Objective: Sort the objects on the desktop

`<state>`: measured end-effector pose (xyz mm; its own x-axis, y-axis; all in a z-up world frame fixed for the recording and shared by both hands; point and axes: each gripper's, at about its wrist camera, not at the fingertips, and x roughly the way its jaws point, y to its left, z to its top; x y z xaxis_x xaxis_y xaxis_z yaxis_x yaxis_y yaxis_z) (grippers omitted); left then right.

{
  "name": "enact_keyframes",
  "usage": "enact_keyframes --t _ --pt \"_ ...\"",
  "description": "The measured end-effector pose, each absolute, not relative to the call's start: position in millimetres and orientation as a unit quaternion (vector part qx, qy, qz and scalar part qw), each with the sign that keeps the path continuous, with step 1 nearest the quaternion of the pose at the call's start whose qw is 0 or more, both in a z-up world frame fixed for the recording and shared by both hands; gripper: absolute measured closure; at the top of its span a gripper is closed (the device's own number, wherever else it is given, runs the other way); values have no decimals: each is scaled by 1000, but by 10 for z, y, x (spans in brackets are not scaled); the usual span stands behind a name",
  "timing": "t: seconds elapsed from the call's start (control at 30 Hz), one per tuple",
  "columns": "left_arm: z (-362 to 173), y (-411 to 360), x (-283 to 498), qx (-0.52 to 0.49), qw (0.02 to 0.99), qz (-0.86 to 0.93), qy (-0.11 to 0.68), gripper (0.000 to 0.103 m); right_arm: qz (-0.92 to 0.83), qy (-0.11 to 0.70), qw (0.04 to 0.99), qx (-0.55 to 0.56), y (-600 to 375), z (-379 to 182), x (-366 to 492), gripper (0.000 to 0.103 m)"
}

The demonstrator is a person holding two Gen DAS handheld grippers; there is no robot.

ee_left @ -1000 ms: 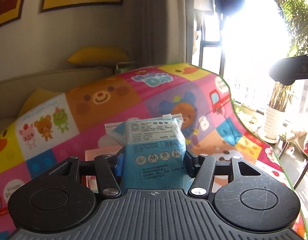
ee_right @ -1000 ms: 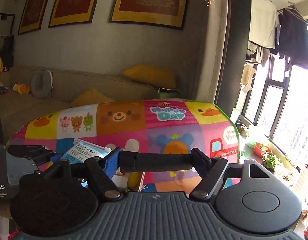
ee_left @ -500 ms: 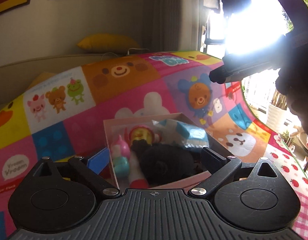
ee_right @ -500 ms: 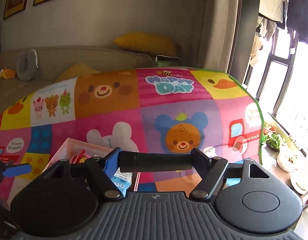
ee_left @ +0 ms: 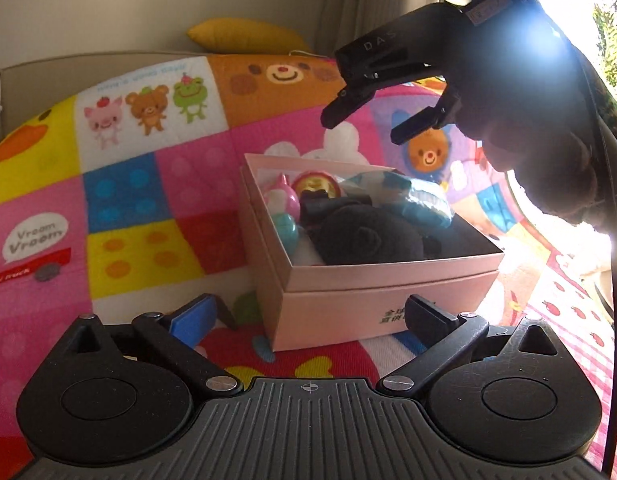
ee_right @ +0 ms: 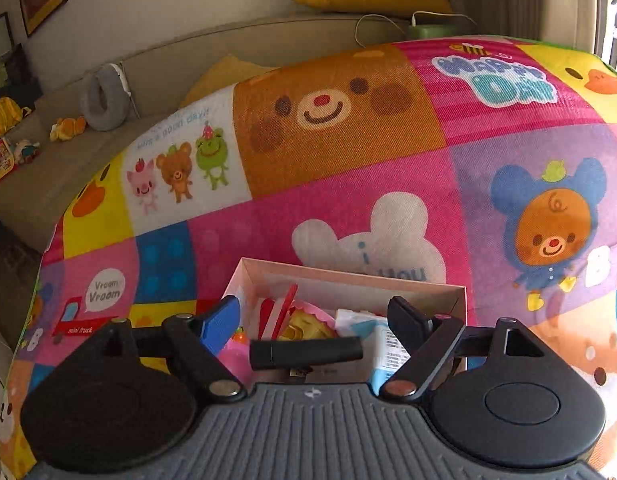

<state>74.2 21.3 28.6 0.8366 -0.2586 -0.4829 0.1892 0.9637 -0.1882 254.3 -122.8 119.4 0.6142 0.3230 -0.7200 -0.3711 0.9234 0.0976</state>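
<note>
The right gripper (ee_right: 314, 320) hung directly over the pink cardboard box (ee_right: 460, 300), its jaws opening — the black cylindrical stick (ee_right: 306, 354) lay crosswise in the gap with daylight at both ends, neither pad pressing on it. In the right wrist view that stick's long axis ran side to side, straight across the line between the fingers, and it sat just below them, inside or barely above the box; whether it had landed yet could not be told. The left gripper (ee_left: 310, 314) was spread to its widest and empty, low on the colourful cartoon-patch mat (ee_left: 128, 200), just short of the box's near wall — nothing between its jaws but the box front.

So the right hand was plainly the nearer one; the box lay beneath it, in front of the left. The stick looked matte, smooth and slim. Around it the box was crowded: a pink-and-teal toy (ee_left: 282, 210), a round red-and-gold piece (ee_left: 316, 186), a blue-and-white plastic packet (ee_left: 412, 200), a dark plush lump (ee_left: 368, 240).
</note>
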Motion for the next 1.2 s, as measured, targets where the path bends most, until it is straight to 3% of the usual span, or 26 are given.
enact_keyframes --t 0.2,0.27,0.5,0.7,0.93,1.2 --pt "269 164 723 -62 955 -110 268 0 184 366 911 -45 -1473 1171 2172 14" --pt "264 137 691 -60 955 -101 274 0 180 346 920 -41 -1631 1137 1911 0" --pt "229 -19 492 -50 942 -68 326 0 124 334 934 -33 -2085 621 905 0" --pt "90 -281 295 -19 952 -21 304 0 79 341 935 -49 -2239 124 360 0" --pt "3 -468 524 1 941 21 339 0 52 372 926 -24 -2450 -65 616 0" --pt "-13 -457 552 -4 940 26 339 0 74 337 938 -30 -2461 -114 725 0"
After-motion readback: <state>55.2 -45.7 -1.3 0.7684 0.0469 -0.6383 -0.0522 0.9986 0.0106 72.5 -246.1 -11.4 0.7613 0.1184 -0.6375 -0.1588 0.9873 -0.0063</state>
